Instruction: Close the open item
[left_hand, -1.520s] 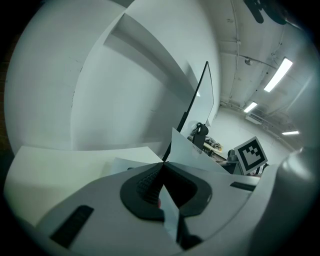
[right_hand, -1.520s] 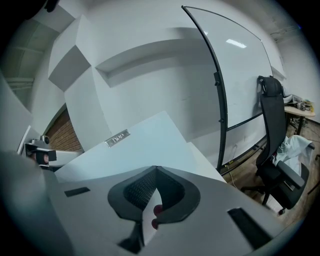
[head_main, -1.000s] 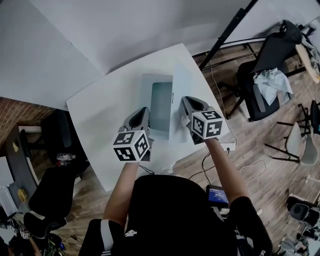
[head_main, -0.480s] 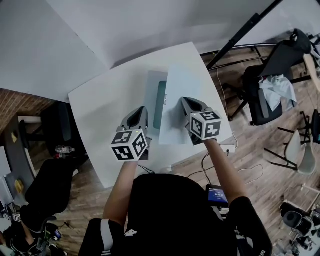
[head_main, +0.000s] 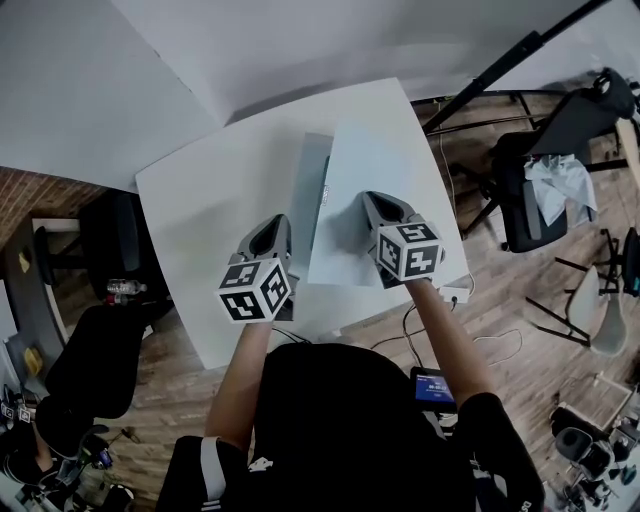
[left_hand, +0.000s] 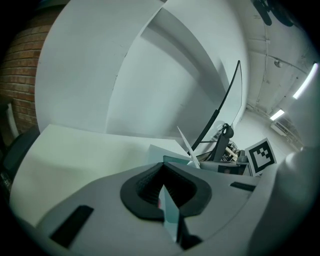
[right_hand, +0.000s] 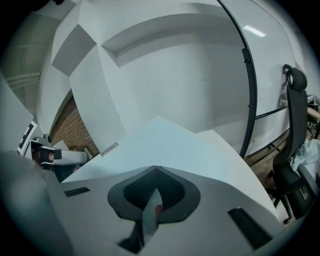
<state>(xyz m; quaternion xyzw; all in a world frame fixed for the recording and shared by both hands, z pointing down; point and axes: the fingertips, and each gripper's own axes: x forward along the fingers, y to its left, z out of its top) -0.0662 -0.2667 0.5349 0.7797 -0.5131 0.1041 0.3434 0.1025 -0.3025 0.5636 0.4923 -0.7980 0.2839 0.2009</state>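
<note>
Cover (head_main: 375, 150), pinched by the right claw (head_main: 374, 203), should be lowered squarely onto the back leaf (head_main: 308, 180) gripped by the left claw (head_main: 275, 225).

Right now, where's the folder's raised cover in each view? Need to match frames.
Head view: raised cover at centre, tilted up, with the right gripper on its near edge.
Left gripper view: thin white sliver seen edge-on, right of centre, above jaws shut on the lower leaf.
Right gripper view: broad pale panel filling the centre, its edge pinched in the jaws.
Shared landmark: black pole, right of the cover in all three.
</note>
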